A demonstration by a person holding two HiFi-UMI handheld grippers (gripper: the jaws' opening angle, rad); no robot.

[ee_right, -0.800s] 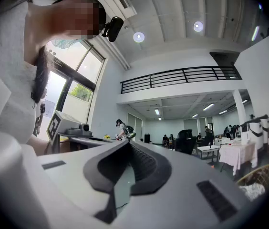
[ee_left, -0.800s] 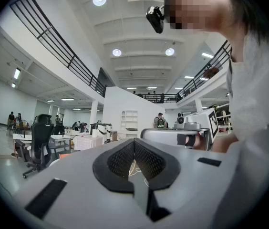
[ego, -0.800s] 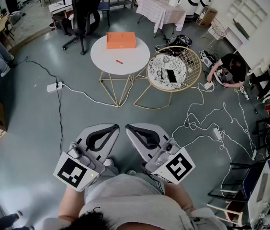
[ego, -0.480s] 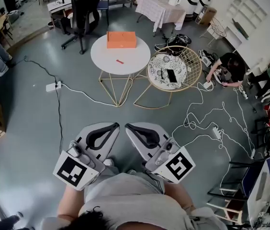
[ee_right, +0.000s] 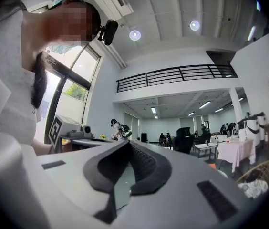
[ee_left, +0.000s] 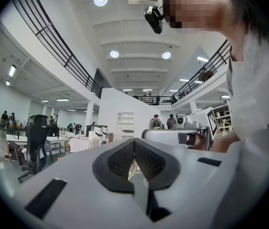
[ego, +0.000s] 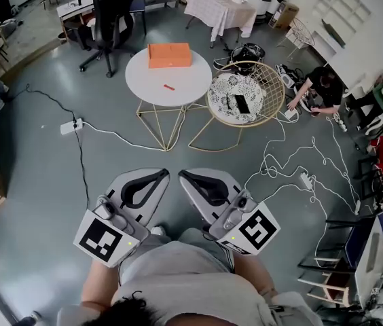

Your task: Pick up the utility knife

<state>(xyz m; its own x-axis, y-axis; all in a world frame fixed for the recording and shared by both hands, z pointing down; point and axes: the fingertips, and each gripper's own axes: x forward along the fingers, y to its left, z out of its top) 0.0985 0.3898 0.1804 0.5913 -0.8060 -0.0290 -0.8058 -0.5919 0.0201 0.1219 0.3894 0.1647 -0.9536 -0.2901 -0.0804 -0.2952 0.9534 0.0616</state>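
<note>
The utility knife [ego: 169, 87] is a small red thing lying on the round white table [ego: 152, 80], far ahead of me in the head view. Both grippers hang low near my body, well short of that table. My left gripper [ego: 163, 174] is shut with nothing in it, and its jaw tips meet in the left gripper view [ee_left: 134, 141]. My right gripper [ego: 183, 175] is also shut and empty, seen again in the right gripper view [ee_right: 127, 143]. The two point slightly towards each other.
An orange box [ego: 169, 55] sits at the back of the white table. A wire-rimmed round table [ego: 246, 99] stands to its right. Cables and a power strip [ego: 70, 125] lie on the floor. A person [ego: 320, 87] crouches at the right; an office chair [ego: 112, 12] stands behind.
The head view has shifted a little. The right gripper has risen slightly; both grippers stay shut near my body.
</note>
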